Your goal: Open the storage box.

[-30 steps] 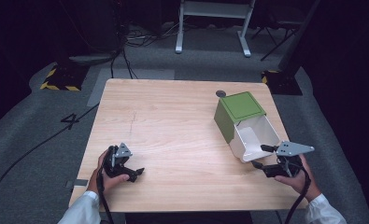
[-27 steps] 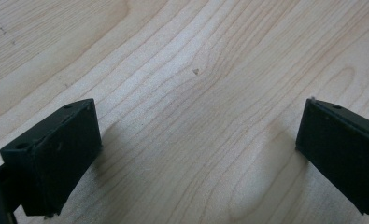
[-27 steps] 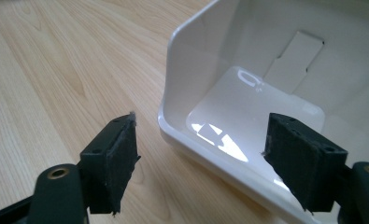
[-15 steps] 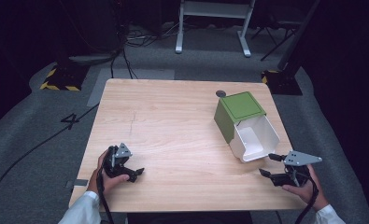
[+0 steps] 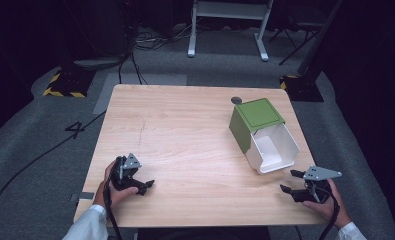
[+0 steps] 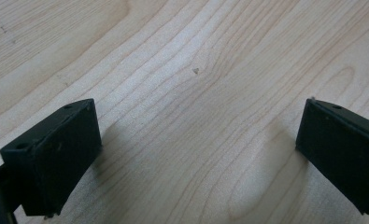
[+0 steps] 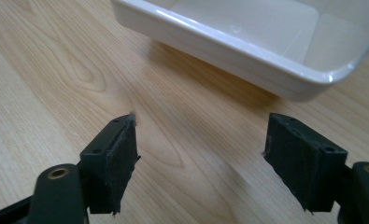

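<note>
In my right hand-held gripper view the white bin (image 7: 247,42) runs off the top and right edges, so its far wall and green housing are cut away. In the high view the small dark disc (image 5: 236,100) at the bench's (image 5: 185,130) far edge is too small to identify. My forearms leave the bottom edge.

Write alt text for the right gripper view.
The right gripper hovers low over a light wooden table, its two black jaws spread wide and empty. Just beyond them sits the rim of a white bin, its inside bare as far as shown.
</note>
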Action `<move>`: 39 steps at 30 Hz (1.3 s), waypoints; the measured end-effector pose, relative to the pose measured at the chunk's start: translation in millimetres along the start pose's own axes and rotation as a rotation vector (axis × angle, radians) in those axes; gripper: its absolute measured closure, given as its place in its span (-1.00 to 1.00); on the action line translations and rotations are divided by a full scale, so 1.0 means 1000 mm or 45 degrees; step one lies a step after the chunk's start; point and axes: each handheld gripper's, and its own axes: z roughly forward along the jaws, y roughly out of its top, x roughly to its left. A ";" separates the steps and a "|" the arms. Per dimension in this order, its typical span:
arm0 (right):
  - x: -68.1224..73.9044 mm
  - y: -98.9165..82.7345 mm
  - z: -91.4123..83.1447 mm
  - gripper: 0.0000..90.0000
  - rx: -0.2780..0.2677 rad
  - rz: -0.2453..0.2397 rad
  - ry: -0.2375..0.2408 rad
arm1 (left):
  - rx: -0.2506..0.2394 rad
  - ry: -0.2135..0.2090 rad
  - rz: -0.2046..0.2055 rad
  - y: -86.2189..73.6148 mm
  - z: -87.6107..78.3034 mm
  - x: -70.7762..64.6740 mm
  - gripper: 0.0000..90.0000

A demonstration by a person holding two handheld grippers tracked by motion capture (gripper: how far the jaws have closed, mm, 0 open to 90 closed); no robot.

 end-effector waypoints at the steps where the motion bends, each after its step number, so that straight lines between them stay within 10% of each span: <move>1: -0.002 -0.002 0.001 -0.43 0.003 0.007 -0.005 | 0.000 0.000 0.000 0.000 0.000 0.000 -1.00; 13: -0.020 -0.020 0.003 -0.43 -0.008 0.181 -0.050 | -0.001 0.001 -0.005 0.000 0.000 -0.001 -0.99; 39: -0.019 -0.022 0.004 -0.49 0.011 0.178 -0.076 | -0.003 0.001 0.000 -0.002 -0.002 -0.002 -0.99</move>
